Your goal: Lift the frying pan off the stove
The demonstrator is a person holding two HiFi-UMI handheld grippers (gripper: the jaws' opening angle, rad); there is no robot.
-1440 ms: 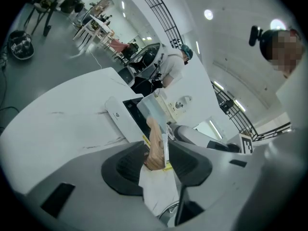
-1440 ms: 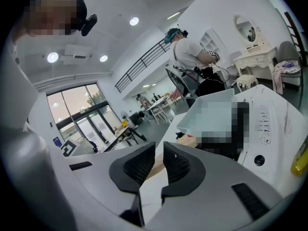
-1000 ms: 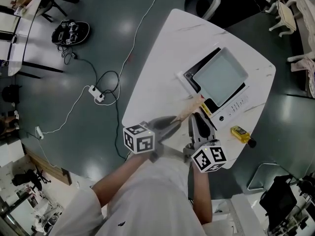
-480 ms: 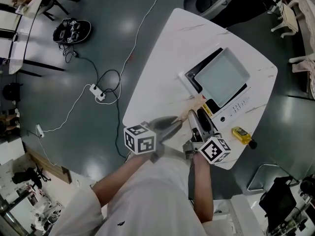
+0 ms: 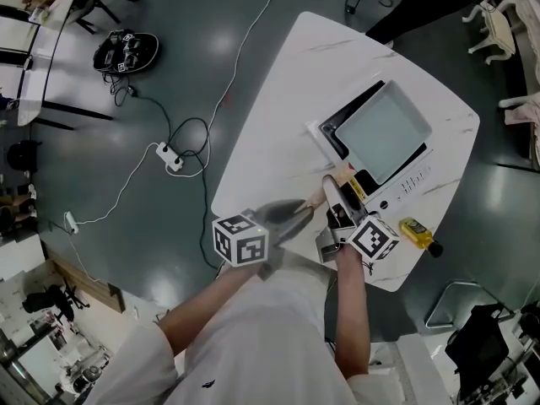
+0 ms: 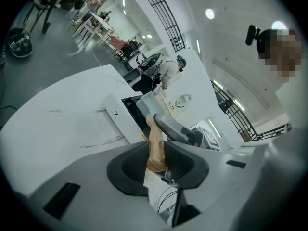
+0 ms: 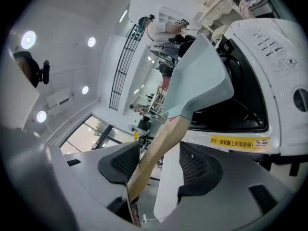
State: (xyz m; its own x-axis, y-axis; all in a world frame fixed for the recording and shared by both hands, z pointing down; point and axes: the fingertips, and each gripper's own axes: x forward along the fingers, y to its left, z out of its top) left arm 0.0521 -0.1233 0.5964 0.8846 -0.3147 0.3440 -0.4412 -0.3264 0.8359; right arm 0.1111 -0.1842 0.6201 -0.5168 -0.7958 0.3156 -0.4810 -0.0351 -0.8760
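A square pale-blue frying pan [image 5: 381,132] sits on a white tabletop stove [image 5: 410,180], its wooden handle [image 5: 327,189] pointing toward me. My left gripper [image 5: 297,211] reaches in from the left and is shut on the handle's end; in the left gripper view the wood [image 6: 154,139] is pinched between both pads. My right gripper [image 5: 334,194] straddles the same handle nearer the pan. Its jaws have just been opening. The handle [image 7: 161,143] runs slantwise between them, close to the left pad [image 7: 121,163], with a clear gap to the right pad.
The stove stands on a white marble-look table [image 5: 278,116] whose near edge is right below the grippers. A small yellow bottle [image 5: 417,231] lies beside the stove at the right. A power strip [image 5: 169,160] and cables lie on the floor at the left.
The right gripper has rolled and slid a little toward the stove along the handle. The left gripper and the pan have stayed put.
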